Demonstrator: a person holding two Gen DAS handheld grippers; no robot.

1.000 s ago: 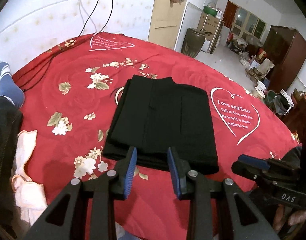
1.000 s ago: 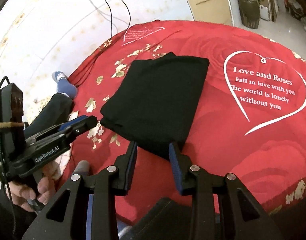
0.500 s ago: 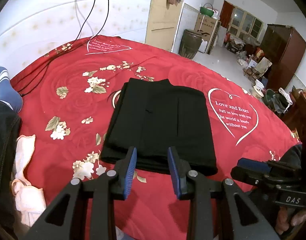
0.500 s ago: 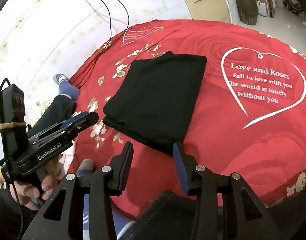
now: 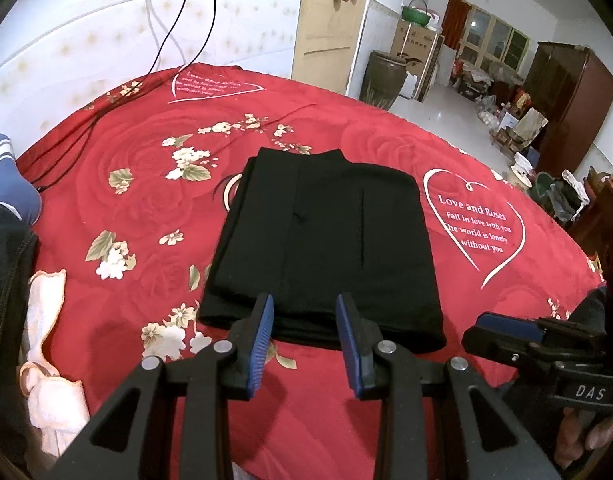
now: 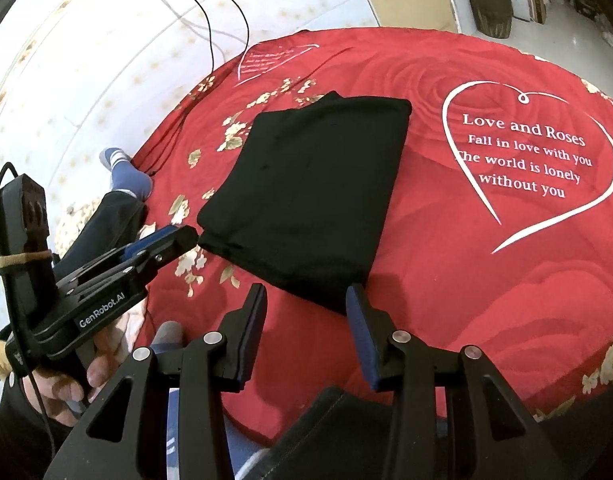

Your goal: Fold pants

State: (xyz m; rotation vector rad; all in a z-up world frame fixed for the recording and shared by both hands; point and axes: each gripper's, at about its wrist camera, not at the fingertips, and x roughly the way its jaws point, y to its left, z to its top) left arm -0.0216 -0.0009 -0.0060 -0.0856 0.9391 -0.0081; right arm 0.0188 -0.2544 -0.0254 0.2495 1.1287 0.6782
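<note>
The black pants lie folded into a flat rectangle on the red bedspread. My left gripper hangs just over their near edge, fingers apart, nothing pinched between the blue pads. In the right wrist view the pants run diagonally, and my right gripper stands open in front of their near right corner, also holding nothing. Each gripper shows in the other's view: the right gripper low on the right, the left gripper beside the pants' near left corner.
A white and pink cloth lies at the bed's left edge beside a person's dark trouser leg and blue sock. Black cables trail over the far left of the bedspread. A brown jar stands on the floor beyond the bed.
The right gripper's jaws have spread wider than a second ago. Both grippers stay near the pants' near edge, and the pants have not moved.
</note>
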